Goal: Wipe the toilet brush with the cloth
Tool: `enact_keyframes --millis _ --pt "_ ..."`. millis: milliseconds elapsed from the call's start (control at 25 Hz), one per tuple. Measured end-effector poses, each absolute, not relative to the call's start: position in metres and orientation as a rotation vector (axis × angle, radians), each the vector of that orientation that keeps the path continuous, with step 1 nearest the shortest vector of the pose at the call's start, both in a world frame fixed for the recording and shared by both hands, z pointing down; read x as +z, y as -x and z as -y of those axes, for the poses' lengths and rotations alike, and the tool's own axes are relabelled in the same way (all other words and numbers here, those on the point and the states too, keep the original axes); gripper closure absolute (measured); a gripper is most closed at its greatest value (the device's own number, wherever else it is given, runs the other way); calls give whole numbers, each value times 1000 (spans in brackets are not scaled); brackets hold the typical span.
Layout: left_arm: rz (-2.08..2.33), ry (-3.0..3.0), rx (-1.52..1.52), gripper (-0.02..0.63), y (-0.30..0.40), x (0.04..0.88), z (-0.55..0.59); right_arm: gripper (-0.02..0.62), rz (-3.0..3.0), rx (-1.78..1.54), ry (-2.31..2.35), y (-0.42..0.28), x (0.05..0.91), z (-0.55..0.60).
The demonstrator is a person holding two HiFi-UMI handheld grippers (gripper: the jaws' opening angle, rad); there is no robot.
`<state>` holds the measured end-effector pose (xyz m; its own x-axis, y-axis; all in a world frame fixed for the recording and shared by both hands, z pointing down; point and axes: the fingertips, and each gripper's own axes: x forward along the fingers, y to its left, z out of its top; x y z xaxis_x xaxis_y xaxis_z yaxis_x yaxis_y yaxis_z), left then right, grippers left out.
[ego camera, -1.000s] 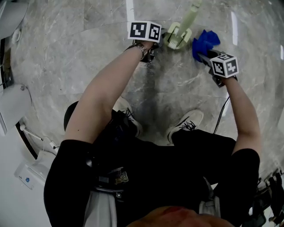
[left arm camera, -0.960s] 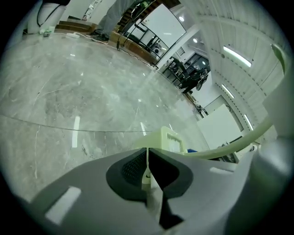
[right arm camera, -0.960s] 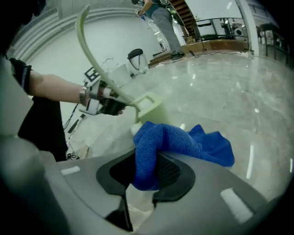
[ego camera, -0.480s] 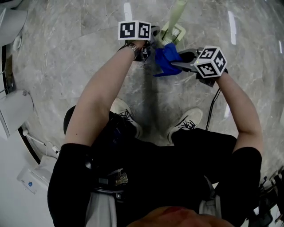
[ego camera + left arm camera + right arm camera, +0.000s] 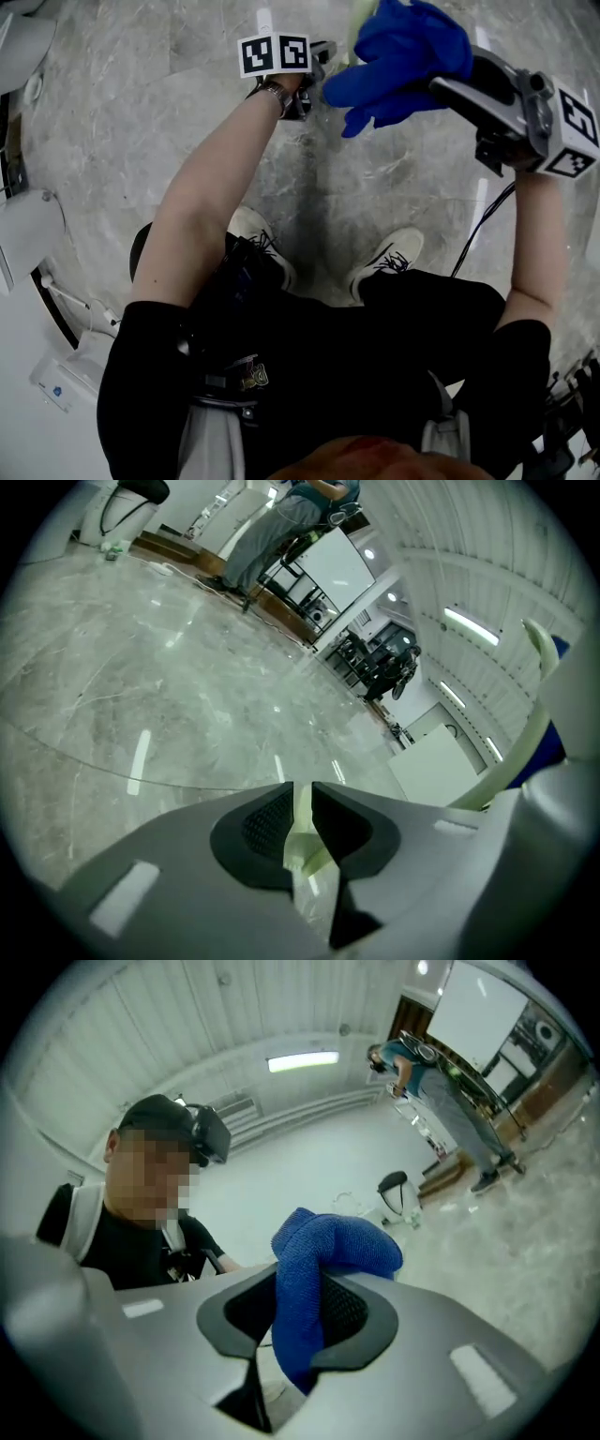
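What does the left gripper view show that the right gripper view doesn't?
Only the left gripper view: the left claw, jaws just opened further, pads on a pale green part of the toilet brush.
Only the right gripper view: the right claw shut on the blue cloth, and a person in a black cap.
Both: marble floor, a distant standing person, and the cloth, just a blue sliver at the left view's right edge.

Left gripper (image 5: 323, 58) (jaws just widened) grips toilet brush (image 5: 300, 846); right gripper (image 5: 448, 86) clamps cloth (image 5: 403, 52).
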<state>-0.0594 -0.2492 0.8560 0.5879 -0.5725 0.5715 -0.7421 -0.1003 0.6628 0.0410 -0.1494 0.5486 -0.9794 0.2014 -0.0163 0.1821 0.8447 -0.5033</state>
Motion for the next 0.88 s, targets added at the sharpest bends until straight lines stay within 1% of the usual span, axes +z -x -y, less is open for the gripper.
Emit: enact_keyframes --millis 160,240,320,400,520,560,680,800,840,880 --pt "1039 -1800 227 531 54 885 241 489 3064 699 255 -42 530 164" --pt "1048 -1787 248 531 60 889 237 489 3071 687 178 -46 541 177" --pt "1078 -1779 254 531 69 880 239 489 3040 733 44 -56 571 195" --pt "1124 -1761 234 531 82 871 245 489 2941 872 -173 -80 630 220" --pt "1185 -1734 197 531 100 865 250 489 2653 1192 -571 -130 758 245" --pt "1193 -1729 193 531 103 866 250 489 2521 1218 -693 -146 802 245" --pt "1187 -1729 217 531 104 870 243 489 2185 993 -837 -174 896 227" --pt "1190 -1777 280 530 100 870 242 479 2057 771 -836 -168 924 215" --pt "1209 -1808 321 529 100 869 242 459 2048 726 -847 -164 925 215" --pt "1235 -1840 370 529 101 868 242 420 2046 694 -864 -161 926 216"
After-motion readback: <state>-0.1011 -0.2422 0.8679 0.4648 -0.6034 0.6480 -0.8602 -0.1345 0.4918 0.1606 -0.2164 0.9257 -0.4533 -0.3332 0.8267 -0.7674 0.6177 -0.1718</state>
